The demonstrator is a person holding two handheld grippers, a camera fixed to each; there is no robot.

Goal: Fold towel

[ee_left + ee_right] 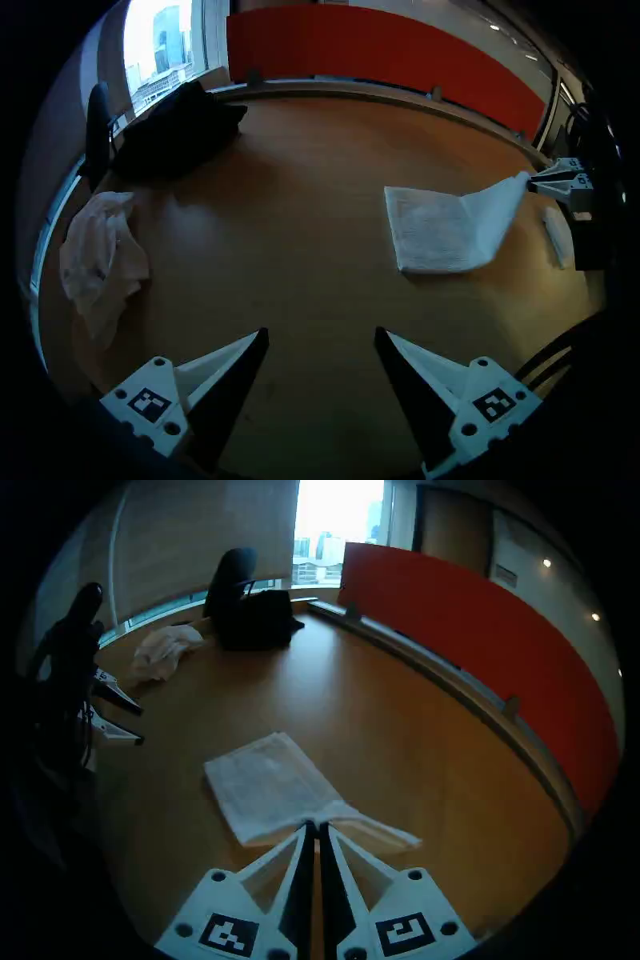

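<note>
The left tongs [320, 332] gape wide and empty at the bottom of the frame. The right tongs [314, 828], bottom centre, pinch the near edge of the towel [268, 788], holding it raised above the counter [384, 720]; the rest lies flat.

I am in office: long wood desk [304, 240], red divider [360, 48], chair [232, 568], window [336, 516] facing towers.

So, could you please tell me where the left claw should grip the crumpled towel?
Probably a raised ridge of the crumpled towel, approached from above by the open left claw: it lies heaped, so folds stand up to pinch.
</note>
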